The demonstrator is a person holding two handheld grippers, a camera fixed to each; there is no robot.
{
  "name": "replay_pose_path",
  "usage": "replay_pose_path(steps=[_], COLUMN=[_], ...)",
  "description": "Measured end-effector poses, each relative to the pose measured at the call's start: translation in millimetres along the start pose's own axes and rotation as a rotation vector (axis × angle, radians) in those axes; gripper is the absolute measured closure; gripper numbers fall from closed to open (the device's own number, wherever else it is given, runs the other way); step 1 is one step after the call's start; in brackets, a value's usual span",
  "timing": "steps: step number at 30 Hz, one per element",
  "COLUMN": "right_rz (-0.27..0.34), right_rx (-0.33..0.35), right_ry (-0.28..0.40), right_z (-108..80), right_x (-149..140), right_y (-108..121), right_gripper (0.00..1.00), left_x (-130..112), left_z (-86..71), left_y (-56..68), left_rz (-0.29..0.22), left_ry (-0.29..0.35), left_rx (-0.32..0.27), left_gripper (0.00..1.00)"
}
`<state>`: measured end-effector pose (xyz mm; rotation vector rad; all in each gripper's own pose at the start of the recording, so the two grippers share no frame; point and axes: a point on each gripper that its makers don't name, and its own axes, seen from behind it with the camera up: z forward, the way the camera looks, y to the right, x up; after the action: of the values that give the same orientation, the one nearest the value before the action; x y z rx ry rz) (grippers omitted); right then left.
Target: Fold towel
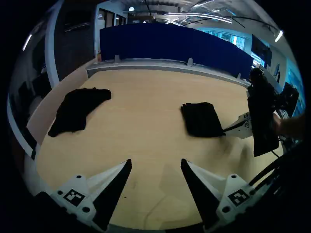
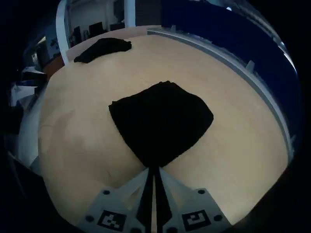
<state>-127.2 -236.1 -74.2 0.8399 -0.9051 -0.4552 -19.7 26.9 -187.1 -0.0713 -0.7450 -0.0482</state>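
Folded towel (image 2: 161,120), black and roughly square, lies flat on the wooden table (image 2: 241,128). Its near corner is pinched between the fingers of the right gripper (image 2: 154,171), which are closed to a thin slit. The left gripper (image 1: 155,171) hovers near the folded towel with its fingers spread wide, holding nothing. A second towel (image 1: 77,108), black and crumpled, lies well apart from the folded towel. A blue partition (image 1: 175,42) stands beyond the folded towel.

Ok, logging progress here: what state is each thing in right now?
folded towel: folded, flat on the table, one corner pinched.
second black cloth: crumpled, unfolded, lying apart.
left gripper: jaws open, empty.
right gripper: jaws shut on the folded towel's corner.
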Motion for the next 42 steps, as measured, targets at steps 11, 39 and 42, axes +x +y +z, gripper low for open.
replay_pose_path(steps=[11, 39, 42], right_rz=[-0.013, -0.042, -0.040], right_rx=[-0.009, -0.113, -0.129], right_ry=[0.039, 0.278, 0.282], right_z=[-13.3, -117.3, -123.7], right_x=[18.5, 171.5, 175.3], right_y=[6.6, 52.6, 57.7], right_gripper=[0.98, 0.98, 0.98], left_x=[3.9, 40.8, 44.1], left_z=[-0.7, 1.3, 2.1], left_y=[2.7, 11.2, 11.7], left_rz=[0.008, 0.042, 0.047], left_ry=[0.003, 0.061, 0.066], left_rx=[-0.005, -0.036, -0.039], left_gripper=[0.06, 0.06, 0.06])
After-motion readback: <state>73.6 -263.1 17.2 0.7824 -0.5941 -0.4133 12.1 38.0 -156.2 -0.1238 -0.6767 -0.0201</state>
